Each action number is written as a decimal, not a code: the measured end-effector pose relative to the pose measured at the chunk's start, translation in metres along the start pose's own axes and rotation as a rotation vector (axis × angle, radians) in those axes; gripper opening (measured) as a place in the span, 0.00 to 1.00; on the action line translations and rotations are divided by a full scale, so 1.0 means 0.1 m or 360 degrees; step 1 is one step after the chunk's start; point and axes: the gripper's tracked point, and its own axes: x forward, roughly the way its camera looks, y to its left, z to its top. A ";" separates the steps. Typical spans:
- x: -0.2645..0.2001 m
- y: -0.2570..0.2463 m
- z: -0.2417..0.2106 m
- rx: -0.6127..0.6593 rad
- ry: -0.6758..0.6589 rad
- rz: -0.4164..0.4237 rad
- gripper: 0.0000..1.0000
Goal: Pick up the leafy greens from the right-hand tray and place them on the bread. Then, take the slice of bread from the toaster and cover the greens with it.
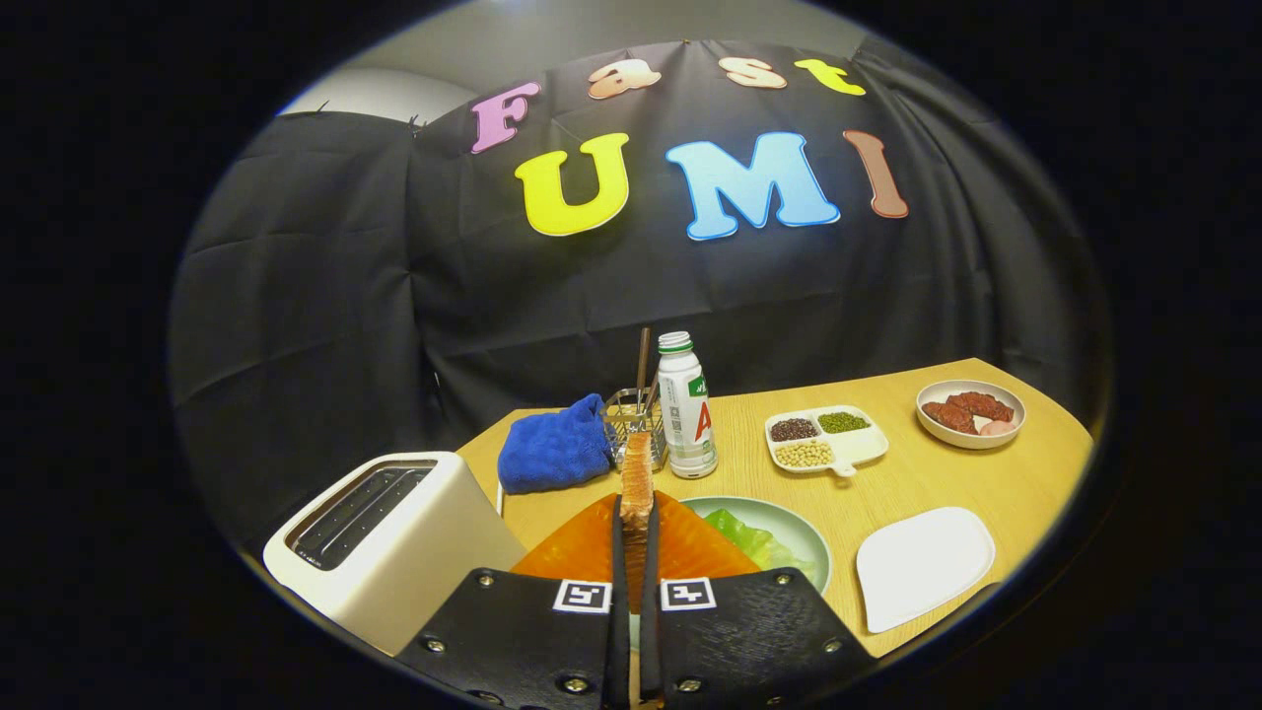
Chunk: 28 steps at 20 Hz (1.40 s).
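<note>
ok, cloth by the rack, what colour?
Blue: the cloth, in the gripper view.

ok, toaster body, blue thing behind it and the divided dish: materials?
Toaster: cream shell, smooth matte, probably plastic or painted metal. Blue cloth: soft, fuzzy and bunched, likely microfibre. Divided dish: white, glossy, ceramic or melamine. Gripper: jaws shut on bread slice, porous browned crust.

A staged kitchen set inside a recording booth: a wooden table (917,483) backed by draped black cloth (394,296) carries a toaster (394,542), a utensil rack (631,419), a divided dish of beans (826,439) and a bowl of meat (970,414).
</note>
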 end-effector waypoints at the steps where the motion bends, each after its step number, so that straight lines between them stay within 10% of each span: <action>1: 0.02 0.04 0.01 0.0008 -0.0005 0.0012 0.04; 28: 0.12 -0.82 -0.42 -0.0075 0.0157 -0.0162 0.37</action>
